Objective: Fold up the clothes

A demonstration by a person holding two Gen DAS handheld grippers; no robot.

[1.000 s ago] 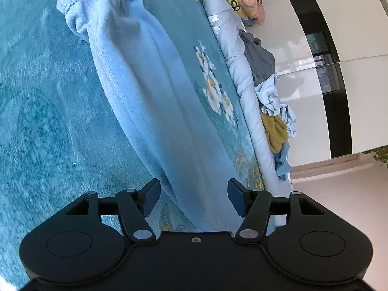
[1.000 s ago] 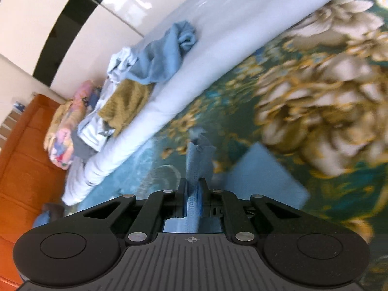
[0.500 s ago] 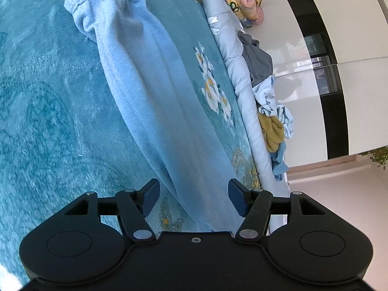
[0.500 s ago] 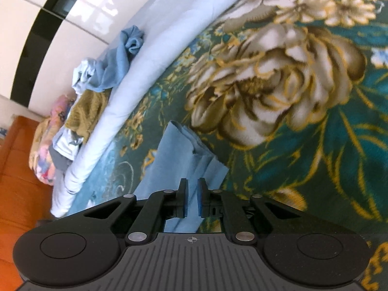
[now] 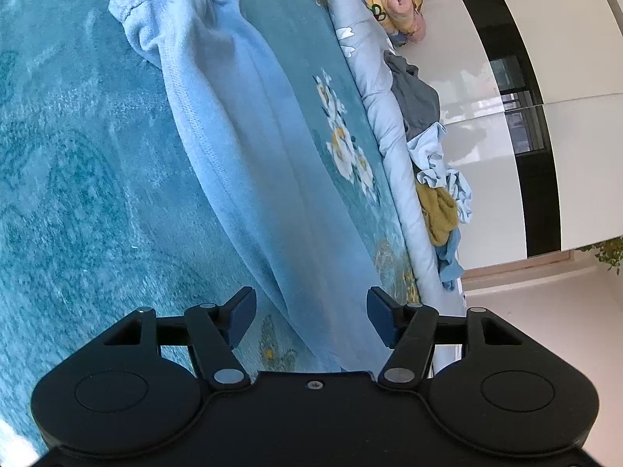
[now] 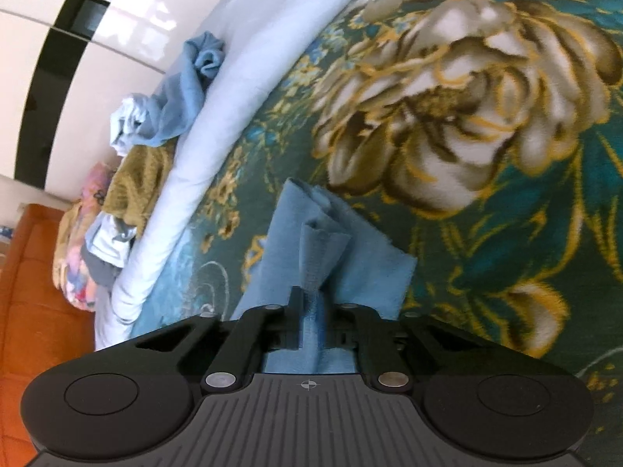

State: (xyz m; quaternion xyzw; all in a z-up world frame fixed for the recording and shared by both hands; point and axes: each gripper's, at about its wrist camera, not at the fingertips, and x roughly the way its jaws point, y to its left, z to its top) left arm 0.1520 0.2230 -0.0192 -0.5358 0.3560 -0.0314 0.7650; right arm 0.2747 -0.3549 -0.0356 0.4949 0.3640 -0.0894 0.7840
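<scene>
While right claw (image 6: 311,303) pinches trousers (image 6: 331,257), left claw (image 5: 311,319) agape

A home bedroom: a bed under a teal floral blanket (image 5: 70,163), a rolled pale-blue quilt (image 6: 249,78) with loose clothes (image 5: 440,194) heaped along it, glossy wardrobe doors (image 5: 576,155), and an orange-brown wooden headboard (image 6: 35,311).
</scene>
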